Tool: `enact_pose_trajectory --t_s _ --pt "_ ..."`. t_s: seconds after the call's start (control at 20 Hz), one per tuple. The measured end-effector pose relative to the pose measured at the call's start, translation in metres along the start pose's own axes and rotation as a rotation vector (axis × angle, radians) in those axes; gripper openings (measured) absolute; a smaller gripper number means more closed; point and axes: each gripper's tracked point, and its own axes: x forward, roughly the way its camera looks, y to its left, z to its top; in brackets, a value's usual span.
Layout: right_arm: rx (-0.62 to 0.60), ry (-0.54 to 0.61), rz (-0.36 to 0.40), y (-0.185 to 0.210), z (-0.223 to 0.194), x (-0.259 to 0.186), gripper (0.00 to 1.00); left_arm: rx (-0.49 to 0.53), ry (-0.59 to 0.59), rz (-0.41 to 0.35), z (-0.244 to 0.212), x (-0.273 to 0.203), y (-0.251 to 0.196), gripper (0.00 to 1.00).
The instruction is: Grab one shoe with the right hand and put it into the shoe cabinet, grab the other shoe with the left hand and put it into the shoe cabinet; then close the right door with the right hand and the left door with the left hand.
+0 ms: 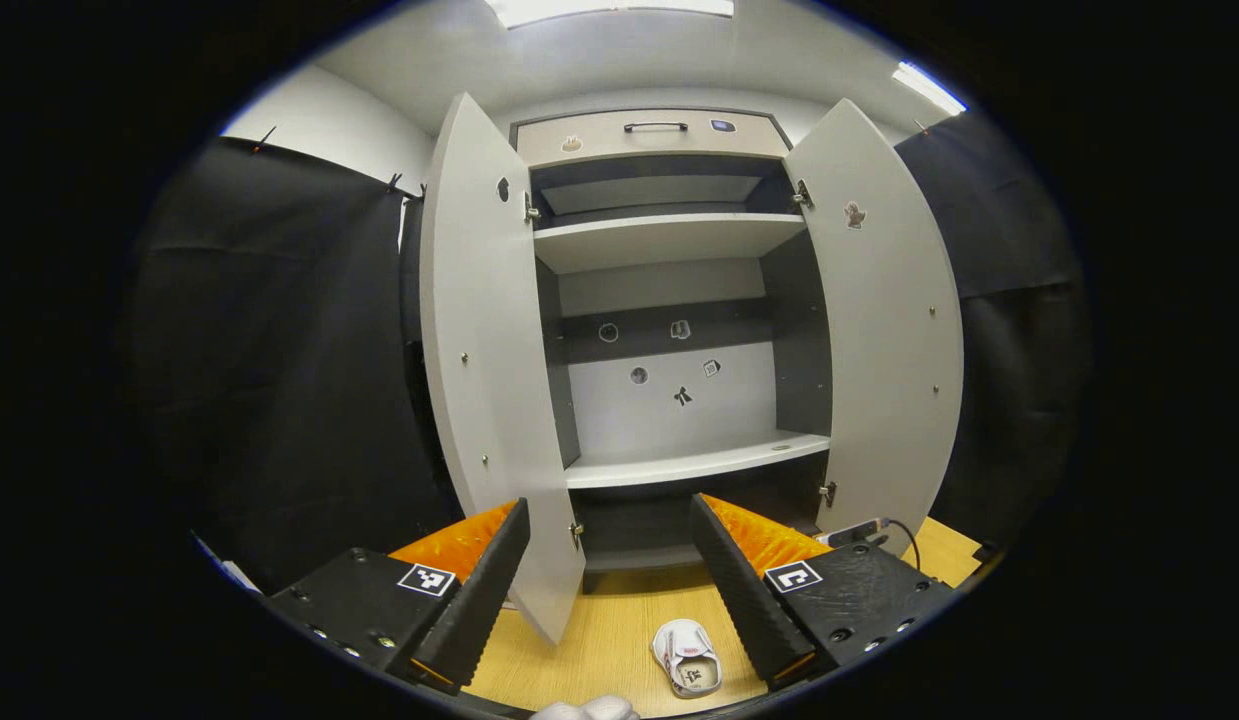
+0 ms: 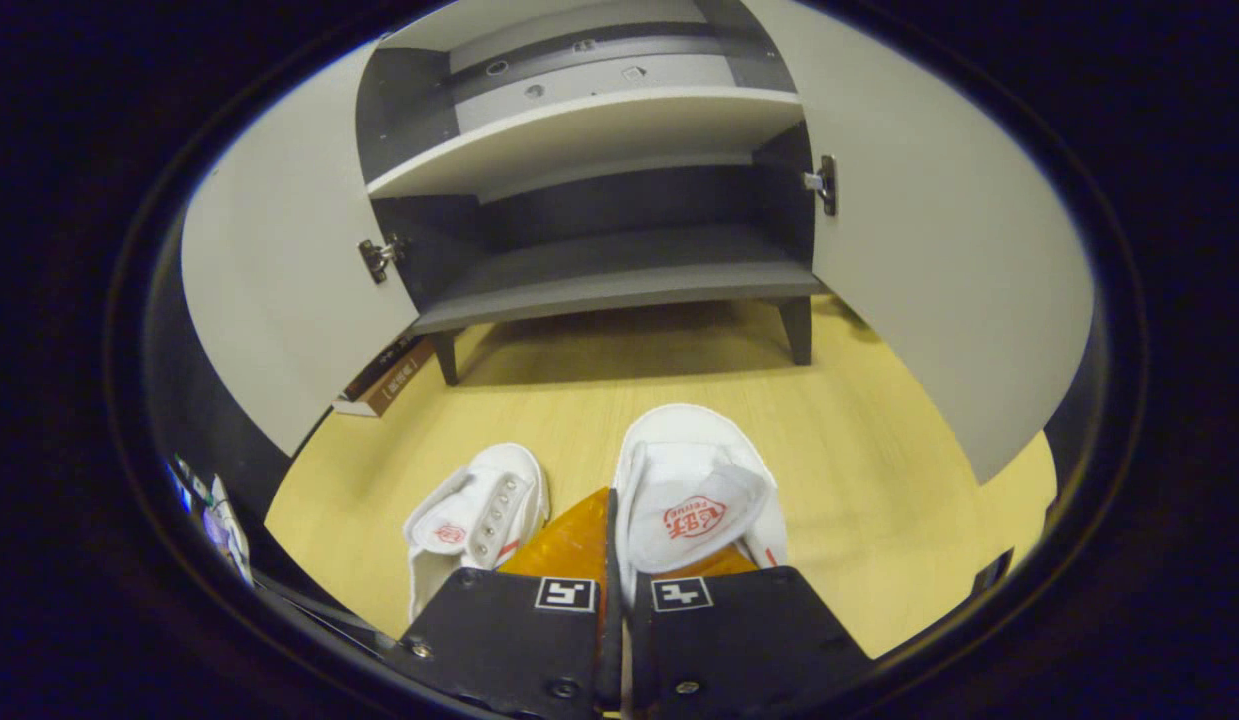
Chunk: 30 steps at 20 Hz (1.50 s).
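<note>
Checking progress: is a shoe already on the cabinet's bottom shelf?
No: the bottom shelf lies bare, and both shoes sit on the floor.

Cloth-walled test booth (image 1: pixel 279 350), cabinet (image 1: pixel 669 300)

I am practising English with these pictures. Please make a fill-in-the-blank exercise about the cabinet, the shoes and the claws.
1. Both doors of the cabinet stand ____.
2. The two white shoes lie on the ____, in front of the cabinet.
3. The left claw is ____, with nothing between its fingers.
4. The right claw is closed on the edge of one ____.

Missing words: open; floor; open; shoe
</note>
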Motion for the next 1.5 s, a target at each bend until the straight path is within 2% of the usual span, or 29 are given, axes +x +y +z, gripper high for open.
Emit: enact_pose_trajectory --t_s 0.25,0.3,0.4,0.55,0.6,0.65,0.8,1.0,1.2,1.5 --pt "-0.054 -0.095 0.008 0.013 0.070 -0.053 0.08 -0.004 0.005 0.008 -0.013 -0.011 0.008 0.96" --pt "-0.056 -0.115 0.011 0.018 0.087 -0.064 0.07 -0.010 0.006 0.009 -0.015 -0.013 0.009 1.00" --pt "-0.069 -0.168 0.022 0.028 0.124 -0.085 0.07 -0.024 0.013 0.010 -0.021 -0.017 0.015 0.96" --pt "-0.119 -0.267 0.017 0.042 0.183 -0.115 0.07 -0.047 0.018 0.013 -0.027 -0.025 0.024 0.96" --pt "-0.135 -0.296 0.020 0.047 0.202 -0.126 0.07 -0.048 0.023 0.013 -0.030 -0.029 0.026 1.00" --pt "-0.144 -0.323 0.022 0.052 0.221 -0.133 0.07 -0.047 0.025 0.012 -0.033 -0.031 0.027 0.96" --pt "-0.172 -0.383 0.018 0.063 0.275 -0.140 0.07 -0.041 0.040 0.019 -0.040 -0.035 0.027 0.96" --pt "-0.183 -0.442 0.000 0.062 0.345 -0.122 0.07 -0.049 0.058 0.050 -0.047 -0.037 0.025 0.96" --pt "-0.231 -0.478 -0.026 0.064 0.405 -0.080 0.07 -0.058 0.067 0.108 -0.045 -0.036 0.027 0.96" --pt "-0.273 -0.440 -0.037 0.065 0.456 0.001 0.07 -0.063 0.082 0.232 -0.044 -0.031 0.037 0.97"
